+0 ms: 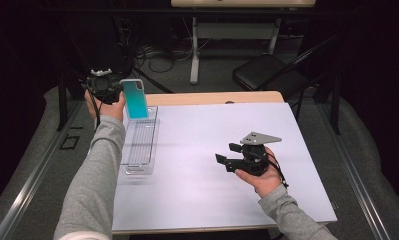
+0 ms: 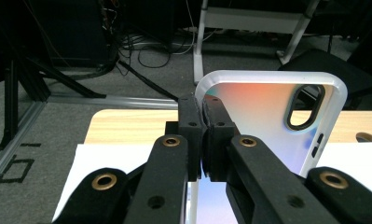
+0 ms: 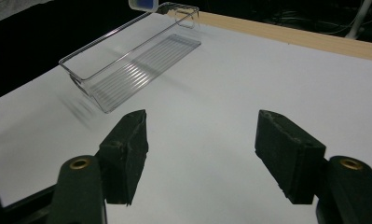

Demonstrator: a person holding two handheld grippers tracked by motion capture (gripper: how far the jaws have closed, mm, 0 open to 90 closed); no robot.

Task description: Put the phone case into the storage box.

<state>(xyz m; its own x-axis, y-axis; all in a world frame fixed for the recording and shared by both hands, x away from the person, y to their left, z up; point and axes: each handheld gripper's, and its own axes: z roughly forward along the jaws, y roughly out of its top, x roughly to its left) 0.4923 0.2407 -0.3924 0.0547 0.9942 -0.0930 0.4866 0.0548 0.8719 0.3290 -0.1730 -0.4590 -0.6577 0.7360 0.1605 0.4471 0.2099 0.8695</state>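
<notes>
A phone case (image 1: 136, 98) with a teal, iridescent back and a pale rim is held upright above the far end of a clear plastic tray (image 1: 137, 170). My left gripper (image 1: 121, 94) is shut on the case's left edge. In the left gripper view the jaws (image 2: 202, 135) pinch that edge, and the case (image 2: 263, 121) shows its oval camera cut-out at the upper right. My right gripper (image 1: 228, 153) hovers open over the white table top (image 1: 197, 190), right of the tray. In the right gripper view its jaws (image 3: 202, 154) hold nothing, the tray (image 3: 76, 77) lies ahead, and the case's lower end (image 3: 143, 3) hangs over the tray's far end.
A wooden strip (image 1: 212, 97) edges the table's far side. Beyond it stand a black chair (image 1: 267, 72) and a white desk leg (image 1: 194, 50) among floor cables. Metal rails run along the floor on both sides.
</notes>
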